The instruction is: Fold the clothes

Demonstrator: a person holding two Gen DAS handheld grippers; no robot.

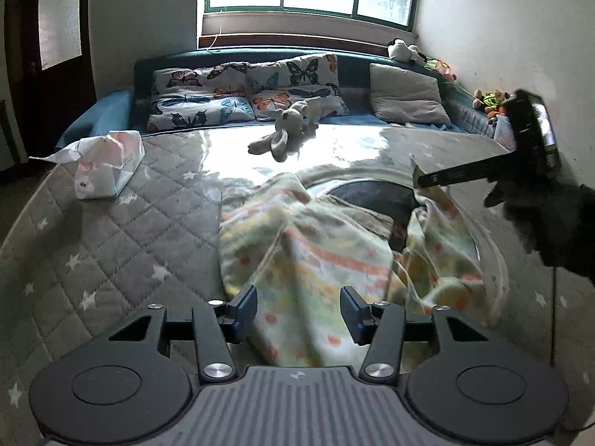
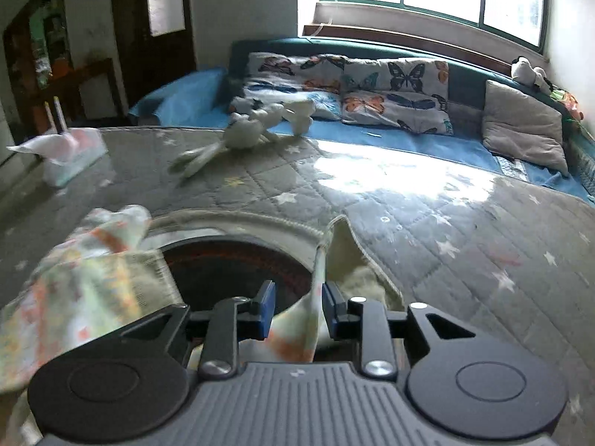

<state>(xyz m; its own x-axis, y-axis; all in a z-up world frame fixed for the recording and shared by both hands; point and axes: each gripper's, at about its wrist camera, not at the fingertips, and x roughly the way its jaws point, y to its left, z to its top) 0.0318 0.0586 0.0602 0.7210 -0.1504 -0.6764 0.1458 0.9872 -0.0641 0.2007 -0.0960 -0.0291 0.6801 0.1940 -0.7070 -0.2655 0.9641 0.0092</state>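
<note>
Pastel garment point(image 1: 316, 252) crumpled on quilted bed point(image 1: 122, 230). Left claw point(image 1: 299, 310) spread wide above garment's near end. Right claw point(image 2: 297, 310) parted, garment's edge between pads, not pinched.

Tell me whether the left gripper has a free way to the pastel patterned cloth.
Probably yes: the left gripper stands open directly over the pastel patterned cloth, with nothing between them.

No legible text, labels, brands or numbers in either view. Tissue pack point(image 1: 108, 165) at 10 o'clock in the left wrist view has small dark marks on its side, too blurred to read. Tiny emblem on each gripper housing, not readable.
</note>
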